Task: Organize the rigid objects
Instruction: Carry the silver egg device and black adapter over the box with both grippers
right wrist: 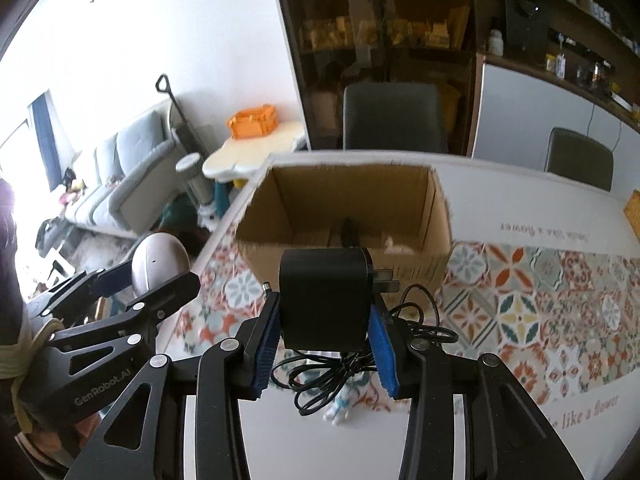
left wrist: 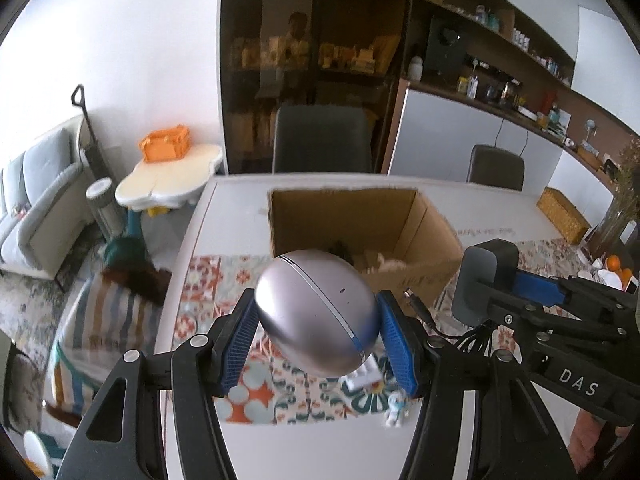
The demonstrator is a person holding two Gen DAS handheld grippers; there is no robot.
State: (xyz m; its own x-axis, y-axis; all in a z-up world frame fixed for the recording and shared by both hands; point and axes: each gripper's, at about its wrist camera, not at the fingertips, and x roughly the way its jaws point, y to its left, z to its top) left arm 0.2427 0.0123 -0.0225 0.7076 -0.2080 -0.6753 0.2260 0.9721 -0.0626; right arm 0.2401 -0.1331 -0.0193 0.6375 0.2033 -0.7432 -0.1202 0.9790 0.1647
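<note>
now both loads hung above the table (left wrist: 192,420), near the cardboard box (left wrist: 416,220).
left fingers (left wrist: 316,334) clamped the silver egg-shaped device (left wrist: 316,312), right fingers (right wrist: 326,342) the black adapter (right wrist: 324,300); next, judged: carry over the opening, release.

Box (left wrist: 416,276) sits on the table (left wrist: 500,208), on the mat's (left wrist: 224,280) far edge; a chair (left wrist: 320,136) stands behind it; a toy figure (left wrist: 396,410) lies on the mat's near edge.

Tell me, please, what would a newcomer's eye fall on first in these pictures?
Probably the silver egg-shaped device clamped in the left gripper, and the black power adapter in the right gripper, its cable dangling. Both are held above the patterned table runner, just before the open cardboard box.
</note>
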